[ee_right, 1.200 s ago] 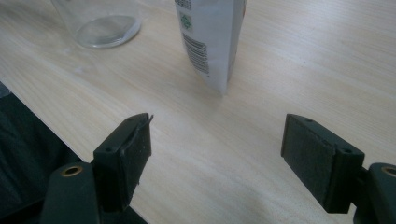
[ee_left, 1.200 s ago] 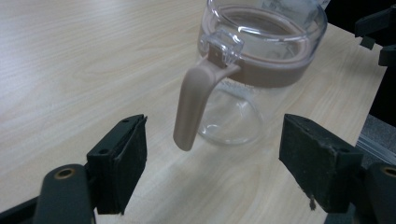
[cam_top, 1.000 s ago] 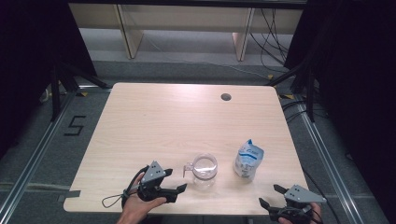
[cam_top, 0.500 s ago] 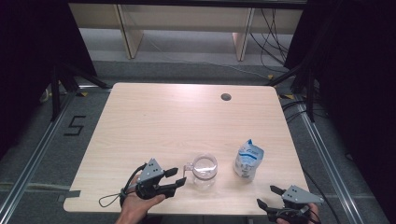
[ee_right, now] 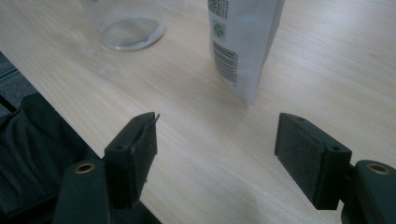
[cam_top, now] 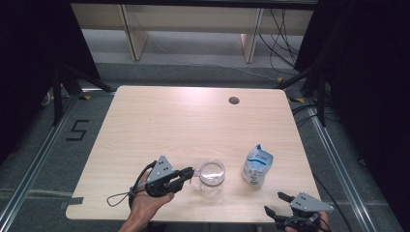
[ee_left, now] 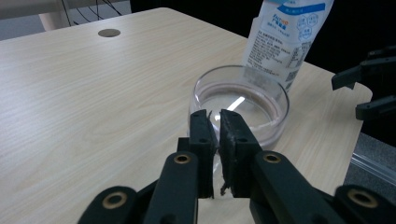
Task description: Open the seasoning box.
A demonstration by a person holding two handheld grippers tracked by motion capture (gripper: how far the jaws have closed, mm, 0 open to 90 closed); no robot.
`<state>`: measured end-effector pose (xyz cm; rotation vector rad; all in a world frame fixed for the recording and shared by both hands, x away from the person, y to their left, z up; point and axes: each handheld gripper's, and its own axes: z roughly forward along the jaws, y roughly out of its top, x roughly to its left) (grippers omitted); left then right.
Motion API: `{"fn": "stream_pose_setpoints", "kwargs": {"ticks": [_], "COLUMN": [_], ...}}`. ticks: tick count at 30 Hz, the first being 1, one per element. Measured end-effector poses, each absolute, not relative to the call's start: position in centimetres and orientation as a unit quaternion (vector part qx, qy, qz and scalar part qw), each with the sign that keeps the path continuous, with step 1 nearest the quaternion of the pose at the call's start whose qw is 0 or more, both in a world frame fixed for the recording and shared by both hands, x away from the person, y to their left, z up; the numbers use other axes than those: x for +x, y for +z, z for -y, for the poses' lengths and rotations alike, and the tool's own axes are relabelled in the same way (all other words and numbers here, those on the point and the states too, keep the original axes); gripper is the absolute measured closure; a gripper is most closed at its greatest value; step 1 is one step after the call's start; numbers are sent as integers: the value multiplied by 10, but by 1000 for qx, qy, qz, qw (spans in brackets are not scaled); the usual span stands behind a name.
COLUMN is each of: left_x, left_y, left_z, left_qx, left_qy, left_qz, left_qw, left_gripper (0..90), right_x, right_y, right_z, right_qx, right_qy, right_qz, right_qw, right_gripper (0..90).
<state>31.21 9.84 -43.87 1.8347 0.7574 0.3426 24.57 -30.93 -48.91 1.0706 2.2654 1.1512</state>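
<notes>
Your left gripper (ee_left: 214, 122) has just squeezed its fingers onto the glass jar's (cam_top: 212, 175) rim to hold it on the worktop (cam_top: 193, 121); your right gripper (ee_right: 215, 140) waits, fingers spread, near the pouch (cam_top: 256, 166).

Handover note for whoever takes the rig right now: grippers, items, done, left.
Left gripper: jaws have just been closing and now stand nearly together on the handle side of the clear glass jar; whether the pads pinch the handle cannot be told.
Right gripper: open, holding nothing, at the table's near right edge, facing the white pouch.
Jar stands upright and looks empty. Pouch stands upright to the jar's right, apart from it.
Done: left at the jar. Left, probably: pick up the pouch and empty it into the jar.
</notes>
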Motion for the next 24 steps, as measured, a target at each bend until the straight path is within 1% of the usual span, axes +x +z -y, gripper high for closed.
{"fn": "stream_pose_setpoints", "kwargs": {"ticks": [1, 5, 9, 10, 13, 21, 24], "left_x": [313, 317, 321, 322, 323, 324, 324], "left_y": [-438, -437, -439, -439, -440, -444, -446], "left_z": [-97, -93, -91, -90, -88, -90, -90], "left_qx": [768, 771, 771, 769, 773, 777, 775], "left_qy": [142, 142, 141, 137, 140, 143, 144], "left_qz": [-319, -316, -320, -321, -318, -321, -325], "left_qw": [537, 535, 532, 535, 531, 523, 522], "left_gripper": [858, 887, 893, 893, 893, 893, 894], "right_x": [244, 246, 246, 244, 246, 246, 246], "right_y": [-489, -489, -489, -489, -489, -489, -489], "right_z": [307, 308, 307, 305, 306, 305, 304], "right_qx": [393, 375, 377, 394, 379, 376, 371], "right_qy": [410, 412, 410, 410, 411, 413, 413], "right_qz": [-802, -808, -808, -804, -808, -808, -810], "right_qw": [183, 191, 191, 174, 187, 189, 189], "right_gripper": [305, 305, 305, 305, 306, 310, 330]}}
